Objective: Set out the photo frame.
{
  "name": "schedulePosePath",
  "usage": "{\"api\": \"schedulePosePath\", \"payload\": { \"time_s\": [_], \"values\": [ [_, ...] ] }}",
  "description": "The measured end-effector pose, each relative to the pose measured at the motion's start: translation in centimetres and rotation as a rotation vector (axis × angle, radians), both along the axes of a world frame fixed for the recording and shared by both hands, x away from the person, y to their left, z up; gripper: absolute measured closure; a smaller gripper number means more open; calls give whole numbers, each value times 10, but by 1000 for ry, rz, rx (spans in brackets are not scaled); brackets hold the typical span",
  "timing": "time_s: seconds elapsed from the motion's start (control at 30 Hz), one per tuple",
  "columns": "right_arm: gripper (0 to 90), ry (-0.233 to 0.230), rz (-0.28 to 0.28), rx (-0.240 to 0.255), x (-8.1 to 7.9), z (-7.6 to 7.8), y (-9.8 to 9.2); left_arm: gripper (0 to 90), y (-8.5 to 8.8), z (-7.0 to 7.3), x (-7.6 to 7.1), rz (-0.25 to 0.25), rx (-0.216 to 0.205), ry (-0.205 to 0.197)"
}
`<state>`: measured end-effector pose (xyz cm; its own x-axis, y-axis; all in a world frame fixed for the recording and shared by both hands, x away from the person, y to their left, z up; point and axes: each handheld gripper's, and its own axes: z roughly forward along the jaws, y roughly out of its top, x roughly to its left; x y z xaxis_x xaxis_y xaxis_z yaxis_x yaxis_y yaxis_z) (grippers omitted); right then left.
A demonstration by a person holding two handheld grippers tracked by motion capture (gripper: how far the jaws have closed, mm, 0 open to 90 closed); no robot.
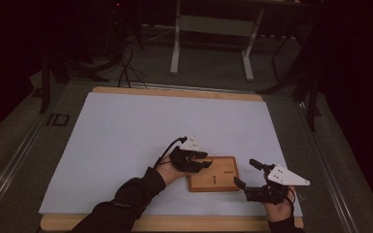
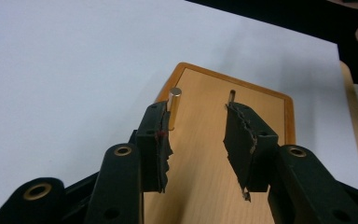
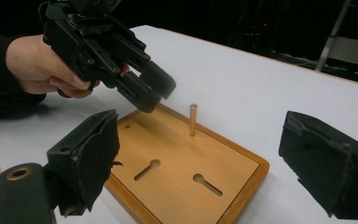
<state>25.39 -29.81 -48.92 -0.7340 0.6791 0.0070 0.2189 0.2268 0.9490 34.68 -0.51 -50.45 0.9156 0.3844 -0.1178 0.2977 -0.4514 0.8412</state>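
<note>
Hovering open-jawed, left gripper (image 1: 200, 160) at board's (image 3: 186, 163) nine o'clock edge, likely flanking upright peg (image 3: 193, 119); right gripper (image 1: 247, 174) waiting wide at three o'clock.

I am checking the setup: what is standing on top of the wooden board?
One metal peg stands upright near the wooden board's far edge. Two keyhole slots are empty. What lies under the board is hidden.

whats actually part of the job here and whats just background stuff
In use: wooden board, upright metal peg, left gripper, right gripper.
Background: white table sheet, metal stand on the floor beyond, cables.
</note>
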Motion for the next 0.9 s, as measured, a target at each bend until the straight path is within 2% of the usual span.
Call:
{"api": "schedulePosePath", "payload": {
  "time_s": [0.23,0.37,0.57,0.63,0.73,0.77,0.8,0.9],
  "values": [
    [119,-8,0,-9,-1,1,0,577,-10,-1,5,-18,-1,-4],
    [119,-14,-4,-8,-1,2,0,578,-13,-1,7,-11,11,-16],
    [116,1,12,-36,2,-1,3,597,-26,-7,13,-12,53,-29],
    [116,-3,12,-53,2,-2,3,616,-26,-9,14,-7,58,-29],
    [116,6,14,-51,3,-2,4,696,-27,-9,15,-4,63,-36],
    [116,8,18,-53,3,-2,4,696,-27,-9,15,-4,63,-36],
    [116,8,17,-56,4,-3,4,740,-29,-10,16,-6,68,-47],
    [118,9,14,-62,4,-3,5,790,-30,-10,18,-1,79,-58]
  ]
}}
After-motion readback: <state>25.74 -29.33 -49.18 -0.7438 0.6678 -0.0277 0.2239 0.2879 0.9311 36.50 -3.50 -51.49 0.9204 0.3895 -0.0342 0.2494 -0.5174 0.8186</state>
